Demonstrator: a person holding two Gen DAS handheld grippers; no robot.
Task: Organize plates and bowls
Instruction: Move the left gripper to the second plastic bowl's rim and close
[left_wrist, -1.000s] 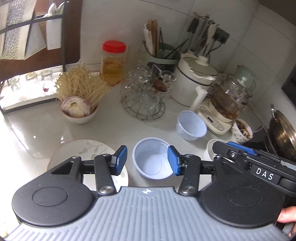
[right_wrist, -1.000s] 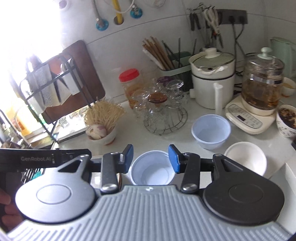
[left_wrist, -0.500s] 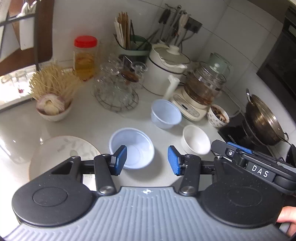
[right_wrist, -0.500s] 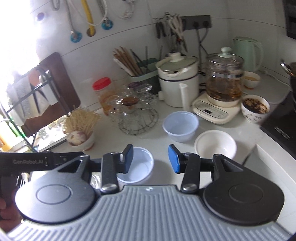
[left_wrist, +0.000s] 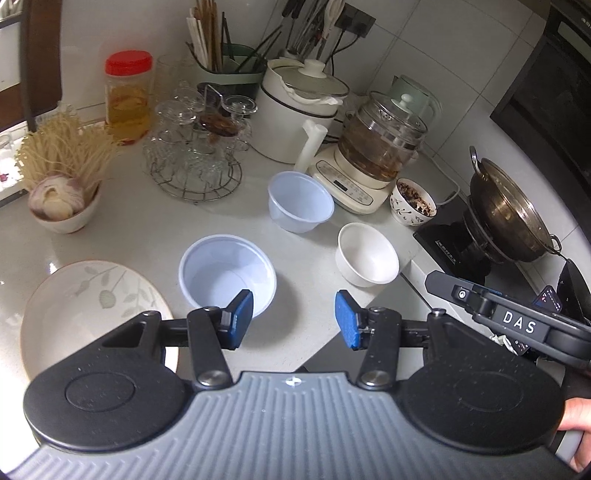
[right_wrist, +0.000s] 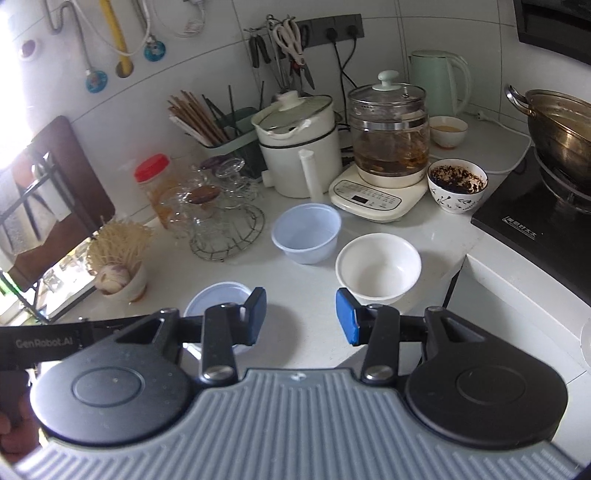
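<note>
On the white counter a leaf-patterned plate (left_wrist: 88, 306) lies at the left. A pale blue plastic bowl (left_wrist: 225, 273) stands beside it, a second blue plastic bowl (left_wrist: 300, 201) farther back, and a white ceramic bowl (left_wrist: 365, 254) to the right. My left gripper (left_wrist: 293, 319) is open and empty, above the counter's front edge just right of the near blue bowl. My right gripper (right_wrist: 299, 319) is open and empty, with the near blue bowl (right_wrist: 218, 299) at its left finger, the white bowl (right_wrist: 378, 266) ahead right and the far blue bowl (right_wrist: 306, 232) beyond.
At the back stand a wire rack of glasses (left_wrist: 195, 155), a red-lidded jar (left_wrist: 128, 96), a white cooker (left_wrist: 299, 110), a glass kettle (left_wrist: 380, 144), a patterned bowl of tea leaves (left_wrist: 412, 201) and a bowl of noodles and garlic (left_wrist: 62, 184). A wok on a hob (left_wrist: 506, 214) is at the right.
Both grippers have swung to the right and pulled back; the near blue bowl, once centred between the fingers, now sits to the left. Both grippers stay open and nothing was grasped.
</note>
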